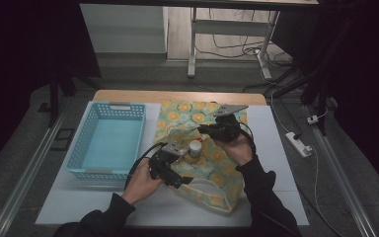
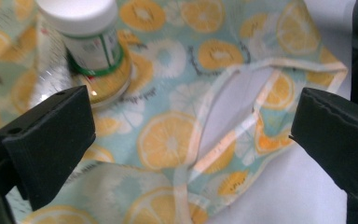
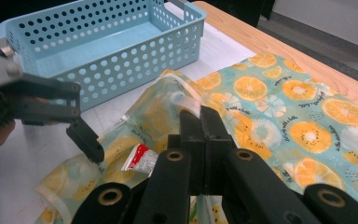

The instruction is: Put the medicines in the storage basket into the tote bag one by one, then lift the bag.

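Your left gripper (image 1: pixel 170 170) lies low and slanted over the near part of the orange-print bag (image 1: pixel 212 177), jaws spread wide with nothing pinched; the white-capped jar (image 2: pixel 88 42) stands just beyond its left jaw, inside the bag's clear side. Your right gripper (image 1: pixel 212 129) reaches in from the far side, wrist bent, jaws pressed together on the bag's raised edge (image 3: pixel 186 100). The jar's label is blurred. A blue basket (image 1: pixel 109 138) sits left of both grippers.

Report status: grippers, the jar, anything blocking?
Left gripper open, over the bag's opening. Right gripper shut on the orange-print bag. White-capped jar upright on the bag, untouched. Blue basket off to the side, nothing blocking.
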{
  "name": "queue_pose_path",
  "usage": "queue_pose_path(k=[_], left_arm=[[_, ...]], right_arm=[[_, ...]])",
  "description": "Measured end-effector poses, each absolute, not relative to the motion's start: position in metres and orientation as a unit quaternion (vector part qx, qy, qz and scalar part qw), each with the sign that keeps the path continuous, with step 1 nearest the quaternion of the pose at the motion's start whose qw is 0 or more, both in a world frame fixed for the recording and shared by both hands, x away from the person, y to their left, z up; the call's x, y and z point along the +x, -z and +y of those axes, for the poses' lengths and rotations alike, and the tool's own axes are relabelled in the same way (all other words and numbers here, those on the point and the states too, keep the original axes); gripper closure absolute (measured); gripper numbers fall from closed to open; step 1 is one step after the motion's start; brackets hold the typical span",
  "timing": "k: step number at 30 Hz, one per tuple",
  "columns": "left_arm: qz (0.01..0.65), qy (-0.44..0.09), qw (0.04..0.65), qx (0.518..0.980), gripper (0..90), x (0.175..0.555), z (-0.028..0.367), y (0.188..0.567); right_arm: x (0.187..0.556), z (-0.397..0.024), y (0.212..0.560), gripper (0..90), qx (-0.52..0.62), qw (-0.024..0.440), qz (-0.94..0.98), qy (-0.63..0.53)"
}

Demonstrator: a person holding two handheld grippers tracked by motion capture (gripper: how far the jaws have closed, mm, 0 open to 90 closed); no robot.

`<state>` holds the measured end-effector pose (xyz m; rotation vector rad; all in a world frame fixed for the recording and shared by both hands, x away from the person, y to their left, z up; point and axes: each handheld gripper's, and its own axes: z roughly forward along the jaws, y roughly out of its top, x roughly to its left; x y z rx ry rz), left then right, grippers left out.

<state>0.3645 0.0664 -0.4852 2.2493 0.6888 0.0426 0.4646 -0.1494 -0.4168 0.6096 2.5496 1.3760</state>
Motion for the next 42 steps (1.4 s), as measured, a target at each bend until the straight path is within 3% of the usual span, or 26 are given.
queue_pose_path(k=[15,33,35,38,42], left_arm=[[0.276,-0.012,0.364,0.889,0.1,0.365,0.053,0.51],[0.27,-0.066,0.311,0.909,5.6,0.368,0.037,0.535],[0.268,-0.067,0.316,0.908,8.7,0.367,0.038,0.535],[0.266,-0.072,0.317,0.907,23.6,0.368,0.04,0.533],[0.262,-0.069,0.313,0.91,32.5,0.367,0.039,0.53]], right_arm=[[0.464,-0.148,0.417,89.9,0.203,0.09,0.859,-0.462],[0.465,-0.148,0.419,89.9,0.204,0.089,0.859,-0.46],[0.465,-0.148,0.419,89.8,0.205,0.09,0.859,-0.461],[0.465,-0.148,0.418,89.9,0.205,0.091,0.858,-0.461],[0.465,-0.149,0.418,89.9,0.205,0.091,0.858,-0.462]])
